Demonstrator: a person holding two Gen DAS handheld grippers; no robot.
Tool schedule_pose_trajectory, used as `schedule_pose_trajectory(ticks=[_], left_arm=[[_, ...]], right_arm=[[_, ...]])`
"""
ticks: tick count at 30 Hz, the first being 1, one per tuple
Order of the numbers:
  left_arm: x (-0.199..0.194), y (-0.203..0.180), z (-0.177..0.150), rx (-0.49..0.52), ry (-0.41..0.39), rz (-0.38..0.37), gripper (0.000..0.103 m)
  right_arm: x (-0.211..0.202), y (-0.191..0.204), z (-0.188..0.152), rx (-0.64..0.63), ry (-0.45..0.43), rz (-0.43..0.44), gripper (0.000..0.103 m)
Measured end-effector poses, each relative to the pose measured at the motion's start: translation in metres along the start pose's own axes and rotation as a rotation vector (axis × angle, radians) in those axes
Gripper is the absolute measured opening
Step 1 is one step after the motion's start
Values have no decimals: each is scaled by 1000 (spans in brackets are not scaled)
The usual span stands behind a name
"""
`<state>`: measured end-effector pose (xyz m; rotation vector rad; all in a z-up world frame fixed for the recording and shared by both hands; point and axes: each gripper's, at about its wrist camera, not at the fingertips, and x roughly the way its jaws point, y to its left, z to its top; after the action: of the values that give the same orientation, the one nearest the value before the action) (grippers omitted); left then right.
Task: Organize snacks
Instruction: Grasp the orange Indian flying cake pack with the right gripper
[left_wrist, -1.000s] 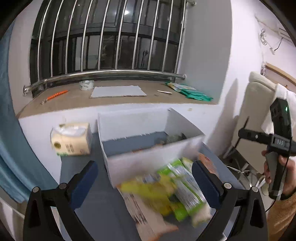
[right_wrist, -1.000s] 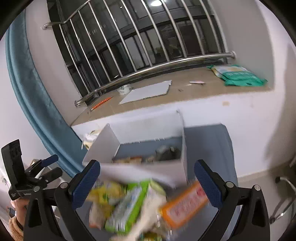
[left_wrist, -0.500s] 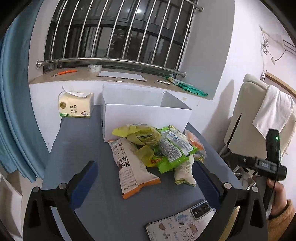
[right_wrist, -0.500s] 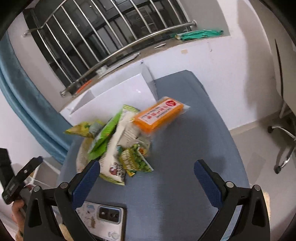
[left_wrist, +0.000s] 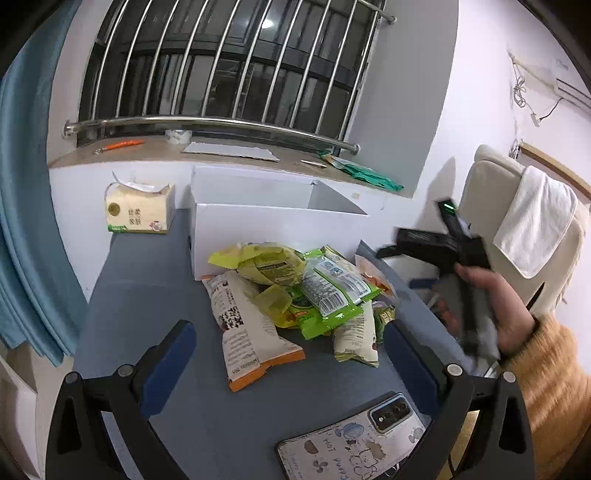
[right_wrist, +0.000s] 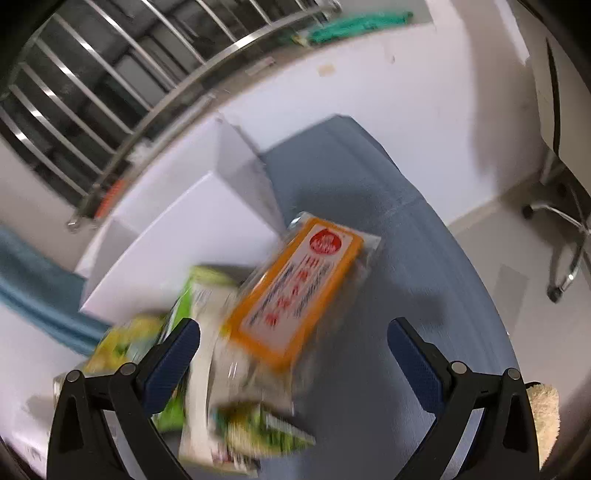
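Observation:
A pile of snack bags (left_wrist: 295, 291) lies on the blue-grey table (left_wrist: 155, 273) in front of an open white box (left_wrist: 273, 218). A long white and orange bag (left_wrist: 247, 325) lies at the pile's left, green bags (left_wrist: 332, 291) in the middle. My left gripper (left_wrist: 288, 362) is open and empty, hovering before the pile. My right gripper (right_wrist: 293, 354) is open, just above an orange packet (right_wrist: 295, 291) on the pile's right side, with green bags (right_wrist: 177, 332) to its left. The white box (right_wrist: 192, 232) stands behind. The right tool (left_wrist: 454, 251) shows blurred in the left wrist view.
A tissue pack (left_wrist: 138, 212) stands left of the box by the wall. A phone (left_wrist: 354, 439) in a cartoon case lies at the near table edge. A blue curtain (left_wrist: 22, 221) hangs at left; a chair with a towel (left_wrist: 532, 229) stands at right. A barred window ledge runs behind.
Both grippers pulled back from the box, then the right one swung in close over the orange packet. The left moved slightly nearer the pile. The snacks now lie piled on the table.

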<state>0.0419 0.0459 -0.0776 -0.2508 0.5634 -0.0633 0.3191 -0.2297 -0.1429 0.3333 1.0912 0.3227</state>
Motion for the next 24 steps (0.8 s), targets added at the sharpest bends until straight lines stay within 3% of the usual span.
schedule_pose_trajectory(ticks=[8,10,14,18,19,24], left_arm=[[0,10,-6,-25,-1,-1,103],[-1,12,-7,-28,-3,2,103],[0,15,-9,-39,1,2,103],[0,16,-10,-36,3,9,103],[1,17,-10,-37,6,12,103],[9,16,-8,-33,22,12,103]], right_arm=[[42,24,28,11,92,-222,103],[47,22,28,36,111,-240,103],[60,13,29,102,148,-191,102],[57,4,28,113,148,-123,64],[56,3,26,107,160,-117,61],[32,-6,17,93,114,-49,60]])
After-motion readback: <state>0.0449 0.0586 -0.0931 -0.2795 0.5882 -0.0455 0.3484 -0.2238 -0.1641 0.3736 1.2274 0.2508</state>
